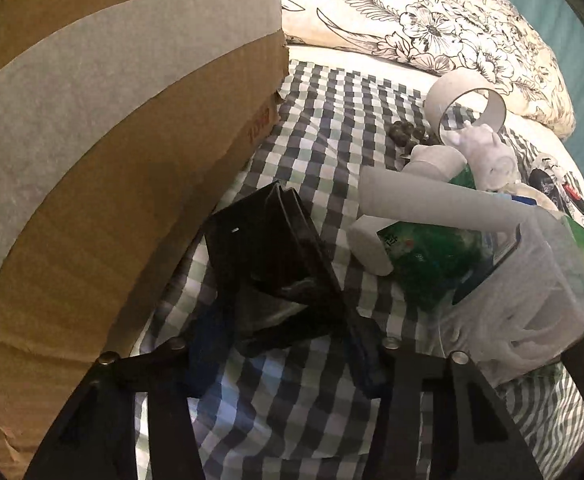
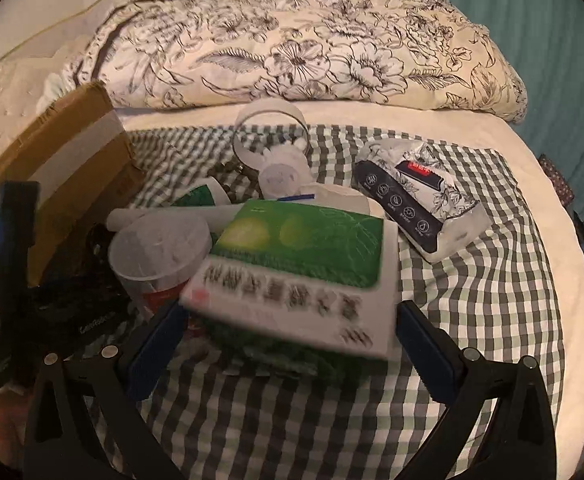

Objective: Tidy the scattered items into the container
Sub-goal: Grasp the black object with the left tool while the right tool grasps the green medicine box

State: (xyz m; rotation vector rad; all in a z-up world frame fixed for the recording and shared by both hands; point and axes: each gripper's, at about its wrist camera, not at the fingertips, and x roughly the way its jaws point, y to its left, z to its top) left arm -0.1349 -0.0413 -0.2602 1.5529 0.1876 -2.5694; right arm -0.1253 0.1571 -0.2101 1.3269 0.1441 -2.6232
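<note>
Wallet (image 1: pixel 268 248) lower centre, left gripper (image 1: pixel 288 344) fingers narrowed onto it. Right gripper (image 2: pixel 288 328) fingers wide around green box (image 2: pixel 304 272). Next: lift into cardboard box (image 1: pixel 92 160).

Cardboard box (image 1: pixel 92 160) walls off the left side. Pile of clutter (green-and-white box (image 2: pixel 304 264), clear cup (image 2: pixel 156 248), tissue pack (image 2: pixel 420 196)) blocks the middle. Bare checked cloth (image 2: pixel 472 280) at near right gives free passage.
</note>
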